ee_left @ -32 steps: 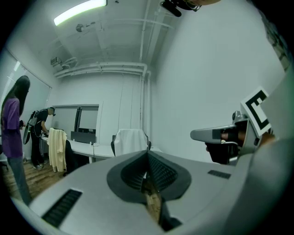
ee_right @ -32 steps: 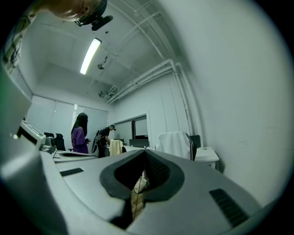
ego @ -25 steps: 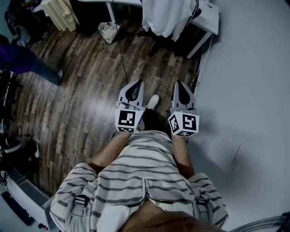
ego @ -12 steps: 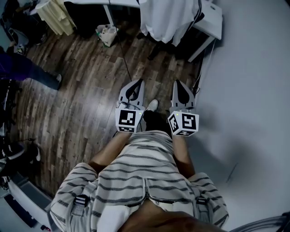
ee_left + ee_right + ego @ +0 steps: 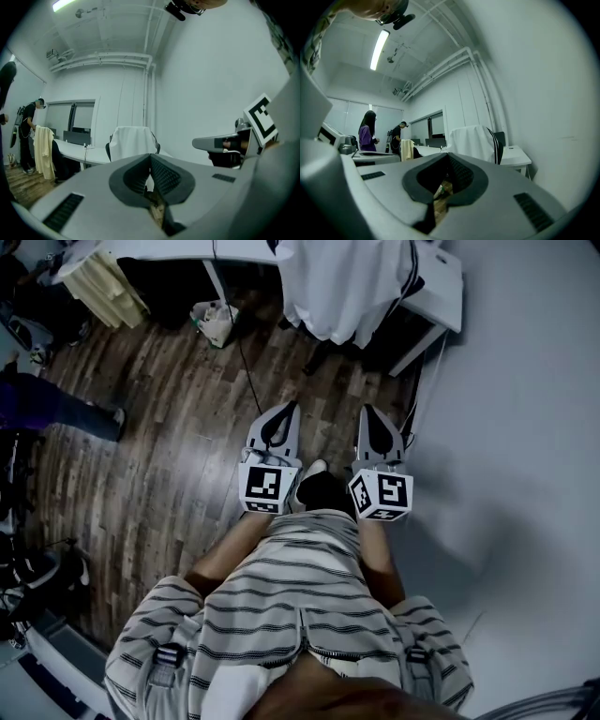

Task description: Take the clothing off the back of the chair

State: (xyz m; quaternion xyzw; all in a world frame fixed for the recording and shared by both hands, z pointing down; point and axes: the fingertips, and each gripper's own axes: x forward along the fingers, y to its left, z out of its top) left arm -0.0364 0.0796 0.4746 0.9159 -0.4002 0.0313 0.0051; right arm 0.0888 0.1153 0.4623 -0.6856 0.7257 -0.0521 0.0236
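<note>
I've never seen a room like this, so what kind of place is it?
Most likely an office or workroom. There are long white desks, white clothing draped over the back of a chair, dark computer screens and a strip light on the ceiling.

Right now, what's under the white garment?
A dark chair: its back's edge shows beside the white garment, its legs below on the floor. Seat and most of the back are covered.
</note>
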